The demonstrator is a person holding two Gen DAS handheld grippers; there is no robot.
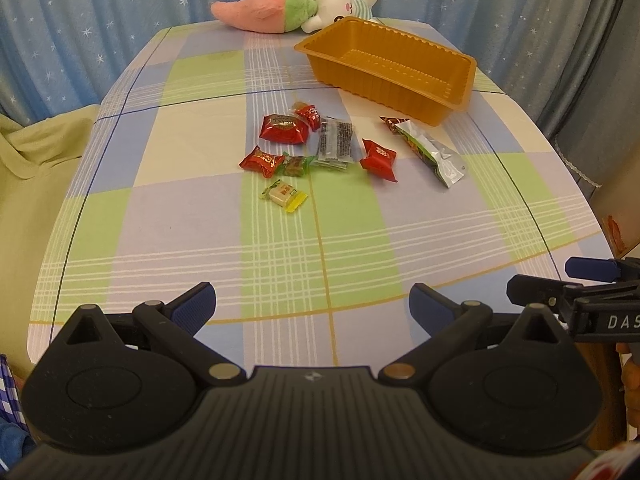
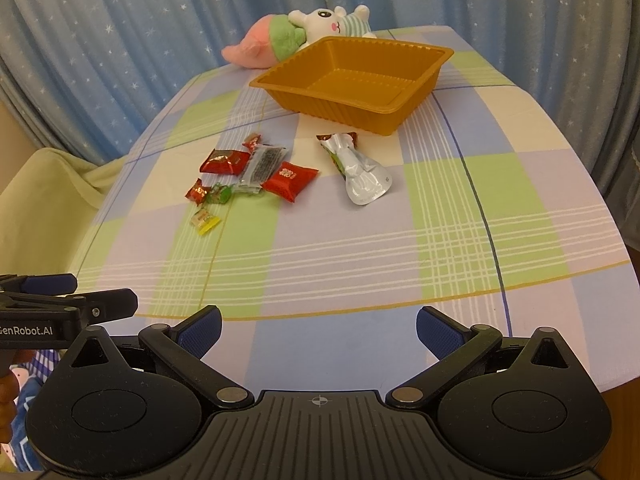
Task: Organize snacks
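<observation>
Now | orange tray [image 1: 460,92] holds nothing | snack packets [image 1: 320,148] beside it on tablecloth [image 1: 200,240]

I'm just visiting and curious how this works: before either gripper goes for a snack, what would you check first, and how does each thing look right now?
1. Left gripper open and holding nothing: ok.
2. Right gripper open and holding nothing: ok.
3. Orange tray has room, nothing seen inside it: ok.
4. Snacks within clear view: ok. The silver pouch lies apart from the rest, near the tray.
5. Snacks easy to pick singly: not ok for the clear packet, which overlaps neighbouring red packets; ok for the small yellow candy, which lies alone.
6. Plush toy clear of the tray: cannot tell, it lies right behind the far rim.
</observation>
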